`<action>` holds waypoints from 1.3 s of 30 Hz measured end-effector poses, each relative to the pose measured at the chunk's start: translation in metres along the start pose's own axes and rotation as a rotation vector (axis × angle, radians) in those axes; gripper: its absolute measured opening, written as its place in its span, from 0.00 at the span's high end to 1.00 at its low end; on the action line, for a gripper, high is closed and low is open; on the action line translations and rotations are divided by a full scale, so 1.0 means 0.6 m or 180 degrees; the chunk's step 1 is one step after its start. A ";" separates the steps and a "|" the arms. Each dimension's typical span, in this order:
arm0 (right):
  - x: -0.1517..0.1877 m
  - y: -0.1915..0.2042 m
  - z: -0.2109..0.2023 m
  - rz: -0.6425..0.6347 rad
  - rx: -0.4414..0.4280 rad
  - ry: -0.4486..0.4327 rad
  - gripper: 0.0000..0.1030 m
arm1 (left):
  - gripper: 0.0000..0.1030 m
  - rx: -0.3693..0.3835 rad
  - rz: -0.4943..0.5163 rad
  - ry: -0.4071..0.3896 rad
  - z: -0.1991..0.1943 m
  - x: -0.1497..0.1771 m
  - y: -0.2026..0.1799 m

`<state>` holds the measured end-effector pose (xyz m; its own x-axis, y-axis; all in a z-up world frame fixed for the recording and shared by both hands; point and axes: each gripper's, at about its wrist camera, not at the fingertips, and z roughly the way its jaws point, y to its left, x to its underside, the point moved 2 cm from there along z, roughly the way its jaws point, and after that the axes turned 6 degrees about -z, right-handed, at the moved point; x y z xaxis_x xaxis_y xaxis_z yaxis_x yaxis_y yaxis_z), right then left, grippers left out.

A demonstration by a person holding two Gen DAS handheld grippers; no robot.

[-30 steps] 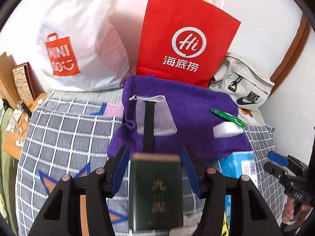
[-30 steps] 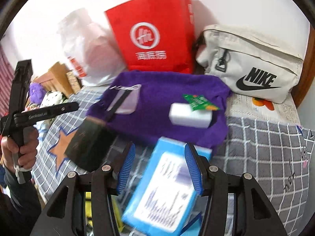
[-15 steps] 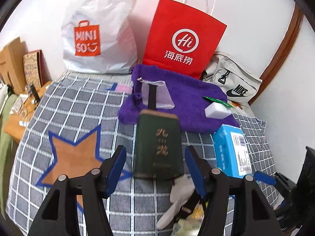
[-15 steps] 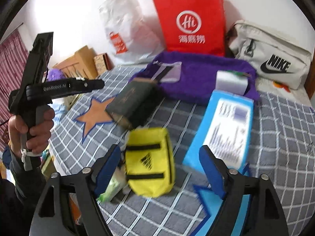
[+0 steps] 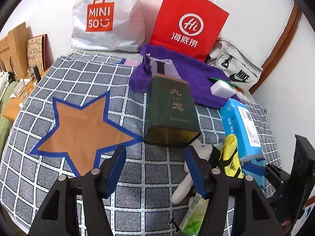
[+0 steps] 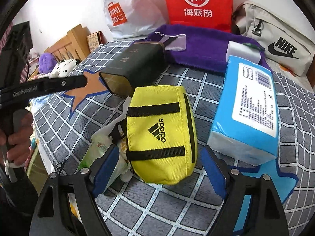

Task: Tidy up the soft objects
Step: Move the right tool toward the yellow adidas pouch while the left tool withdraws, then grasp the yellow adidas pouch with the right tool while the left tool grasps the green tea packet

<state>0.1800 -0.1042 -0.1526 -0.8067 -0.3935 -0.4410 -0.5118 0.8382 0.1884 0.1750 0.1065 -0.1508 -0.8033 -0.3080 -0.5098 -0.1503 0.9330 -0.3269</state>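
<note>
Checked bedding (image 5: pixel 59 177) with an orange star (image 5: pixel 82 129) carries our things, shopping bags standing against the wall behind. We see the yellow pouch (image 6: pixel 161 133), soft, with black straps and logo, lying at the middle of the bed beside the blue tissue pack (image 6: pixel 248 110) and just before the dark green box (image 5: pixel 171 112). Our right view shows the pouch whole plus a hand (image 6: pixel 17 137) gripping the other tool; our left view shows only its edge (image 5: pixel 232 155). We have the left gripper (image 5: pixel 155 169) released, jaws partly apart, empty, short of the box. Our right gripper (image 6: pixel 157 175) has jaws wide, the pouch's near end between them, untouched.
</note>
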 end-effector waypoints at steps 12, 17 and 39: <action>-0.005 -0.010 0.039 0.0232 -0.0062 -0.0014 0.24 | 0.42 -0.0042 -0.0004 0.0084 0.004 0.023 0.013; 0.004 -0.014 0.011 0.0250 -0.0069 -0.0144 0.26 | 0.42 -0.0067 0.0044 0.0101 0.001 0.034 0.003; 0.138 -0.069 -0.099 0.0428 0.0331 -0.0317 0.26 | 0.31 0.0218 0.0658 0.0462 0.013 0.157 -0.108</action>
<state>0.1167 -0.1938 -0.1448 -0.8299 -0.2404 -0.5035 -0.3640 0.9172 0.1620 0.1134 0.0153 -0.1841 -0.8879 -0.0776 -0.4534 0.0610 0.9571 -0.2833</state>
